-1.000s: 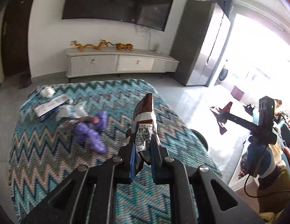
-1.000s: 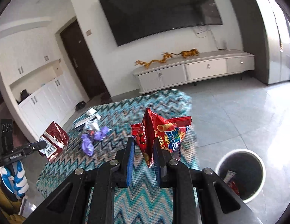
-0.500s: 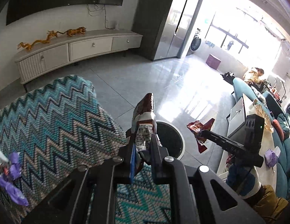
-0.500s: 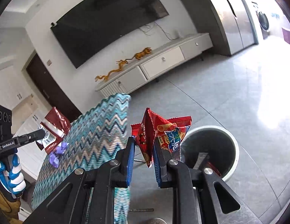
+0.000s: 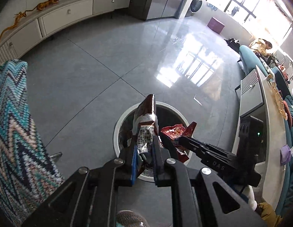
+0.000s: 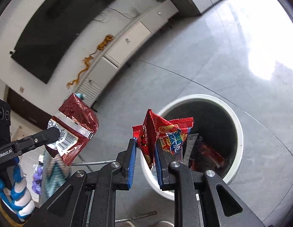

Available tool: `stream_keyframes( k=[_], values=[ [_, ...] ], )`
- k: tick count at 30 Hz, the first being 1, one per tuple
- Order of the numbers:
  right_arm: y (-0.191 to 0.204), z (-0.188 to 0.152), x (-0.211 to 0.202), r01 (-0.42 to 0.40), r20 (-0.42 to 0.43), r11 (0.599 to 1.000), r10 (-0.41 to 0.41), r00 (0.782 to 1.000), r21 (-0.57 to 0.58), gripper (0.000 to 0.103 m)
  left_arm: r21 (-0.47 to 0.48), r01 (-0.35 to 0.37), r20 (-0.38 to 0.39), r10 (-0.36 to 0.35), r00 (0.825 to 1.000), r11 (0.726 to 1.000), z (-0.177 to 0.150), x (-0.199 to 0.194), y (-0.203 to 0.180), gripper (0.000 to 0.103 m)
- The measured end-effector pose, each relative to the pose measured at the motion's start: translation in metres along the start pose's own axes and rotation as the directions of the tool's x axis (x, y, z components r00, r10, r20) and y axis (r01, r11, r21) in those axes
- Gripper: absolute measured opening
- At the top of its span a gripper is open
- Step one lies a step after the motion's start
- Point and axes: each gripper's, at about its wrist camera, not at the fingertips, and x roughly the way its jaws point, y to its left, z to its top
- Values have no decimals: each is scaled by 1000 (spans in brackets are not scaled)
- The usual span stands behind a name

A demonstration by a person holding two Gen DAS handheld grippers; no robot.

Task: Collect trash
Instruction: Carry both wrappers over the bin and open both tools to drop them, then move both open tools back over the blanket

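My left gripper (image 5: 144,147) is shut on a dark brown snack wrapper (image 5: 146,121) and holds it over the round white-rimmed trash bin (image 5: 116,126). My right gripper (image 6: 144,149) is shut on a red chip bag (image 6: 161,132), which hangs at the near rim of the same bin (image 6: 239,132). In the left wrist view the right gripper (image 5: 182,139) reaches in from the right with the red bag (image 5: 174,132) above the bin. In the right wrist view the left gripper (image 6: 53,133) comes in from the left with the brown wrapper (image 6: 74,126). Several wrappers lie in the bin.
A table with a zigzag teal cloth (image 5: 16,132) stands left of the bin, and purple trash (image 6: 37,177) lies on it. A white TV cabinet (image 5: 67,17) lines the far wall. A person sits at the far right (image 5: 259,46) by teal sofas. A shoe (image 5: 131,219) shows below.
Both grippers swung away from the table and tipped down over the bin, each still holding its wrapper. The bin now lies right under the fingers.
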Motion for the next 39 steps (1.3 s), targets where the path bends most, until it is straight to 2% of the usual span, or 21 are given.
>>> stream_keyframes(
  k=[6, 12, 15, 18, 20, 25, 29, 32, 36, 39],
  values=[
    [-37, 1, 35, 77, -63, 995, -73, 995, 69, 18, -36, 8, -81, -11, 997, 999, 14, 49, -3, 14],
    [-56, -6, 49, 104, -95, 990, -95, 991, 98, 22, -60, -24, -119, 17, 993, 998, 21, 76, -12, 20],
    [-61, -9, 47, 104, -89, 989, -95, 991, 105, 29, -80, -24, -134, 13, 991, 996, 21, 83, -10, 36],
    [-62, -11, 41, 105, -72, 988, -97, 993, 116, 42, -88, -32, -140, 20, 990, 996, 20, 83, -12, 36],
    [-65, -15, 34, 108, -64, 988, -101, 993, 114, 43, -92, -32, -138, 19, 990, 995, 20, 81, -14, 36],
    [-59, -18, 27, 103, -47, 989, -98, 994, 107, 43, -102, -26, -93, 16, 996, 994, 17, 56, -16, 36],
    [-51, -21, 15, 82, -17, 990, -81, 997, 113, 43, -125, -5, 2, 5, 1000, 992, 12, 16, -16, 36],
    [-41, -22, -1, 57, 20, 992, -60, 998, 115, 44, -127, 10, 87, 1, 996, 992, 6, -18, -20, 36],
    [-18, -17, -29, 50, 84, 996, -56, 995, 73, 51, -92, 16, 174, 0, 985, 996, -5, -63, -32, 36],
    [8, -13, -51, 46, 136, 999, -48, 990, 19, 58, -53, 5, 194, 6, 981, 999, -17, -90, -39, 36]
  ],
)
